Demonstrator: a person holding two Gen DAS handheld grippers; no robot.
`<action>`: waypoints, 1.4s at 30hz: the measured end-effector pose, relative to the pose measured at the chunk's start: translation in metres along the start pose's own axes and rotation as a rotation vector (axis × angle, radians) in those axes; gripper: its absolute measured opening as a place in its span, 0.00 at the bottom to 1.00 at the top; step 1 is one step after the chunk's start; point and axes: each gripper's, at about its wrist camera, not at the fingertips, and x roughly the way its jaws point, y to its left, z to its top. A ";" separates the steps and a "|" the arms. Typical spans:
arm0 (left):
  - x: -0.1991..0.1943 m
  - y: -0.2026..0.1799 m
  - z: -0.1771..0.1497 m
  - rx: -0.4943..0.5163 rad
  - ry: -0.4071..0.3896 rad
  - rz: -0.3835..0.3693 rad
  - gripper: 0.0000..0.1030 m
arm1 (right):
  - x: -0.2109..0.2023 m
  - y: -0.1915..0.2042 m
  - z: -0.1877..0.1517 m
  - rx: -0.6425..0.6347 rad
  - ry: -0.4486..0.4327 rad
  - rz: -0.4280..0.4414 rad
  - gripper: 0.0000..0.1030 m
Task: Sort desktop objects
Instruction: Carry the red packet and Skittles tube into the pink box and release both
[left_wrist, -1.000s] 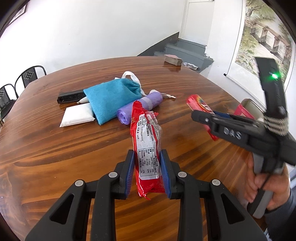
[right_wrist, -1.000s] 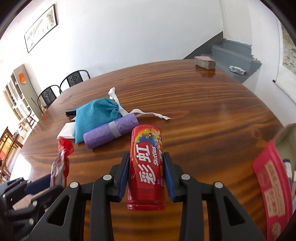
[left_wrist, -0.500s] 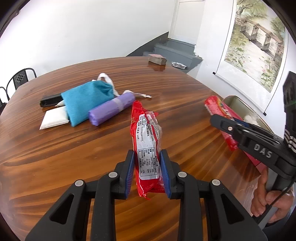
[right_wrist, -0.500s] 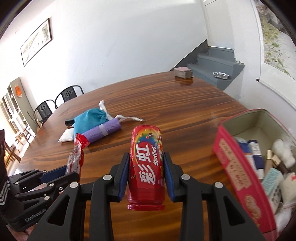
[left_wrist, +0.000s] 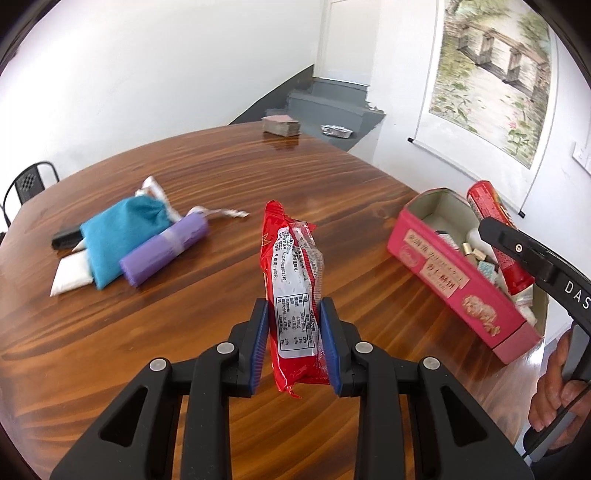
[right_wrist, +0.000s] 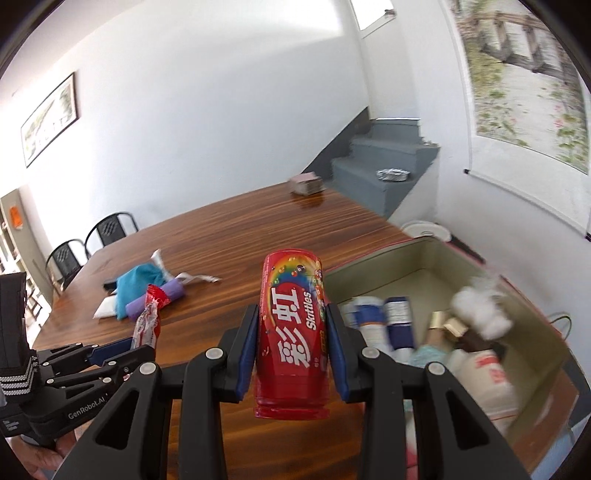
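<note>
- At the right edge of the wooden table (left_wrist: 221, 288): pink tin box (left_wrist: 458, 280), lid off, already crowded with small bottles and packets.
- Over the box: right gripper (right_wrist: 291, 350), jaws narrow, clamped on red candy tube (right_wrist: 291, 332).
- Beside it, over bare wood: left gripper (left_wrist: 293, 339), jaws narrow, holding red snack packet (left_wrist: 291, 288) upright.
- Farther left, well apart: blue pouch (left_wrist: 122, 236), purple roll (left_wrist: 166, 251), white packet (left_wrist: 70, 275), black object (left_wrist: 65, 238), close together.
- Wide free wood between box and this group.
</note>
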 end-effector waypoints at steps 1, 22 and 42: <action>0.001 -0.005 0.002 0.006 -0.002 -0.004 0.29 | -0.002 -0.007 0.001 0.010 -0.006 -0.010 0.37; 0.034 -0.123 0.055 0.181 -0.013 -0.195 0.29 | -0.016 -0.113 0.006 0.155 -0.020 -0.172 0.37; 0.058 -0.133 0.069 0.160 0.025 -0.255 0.61 | -0.008 -0.131 0.006 0.237 0.006 -0.185 0.61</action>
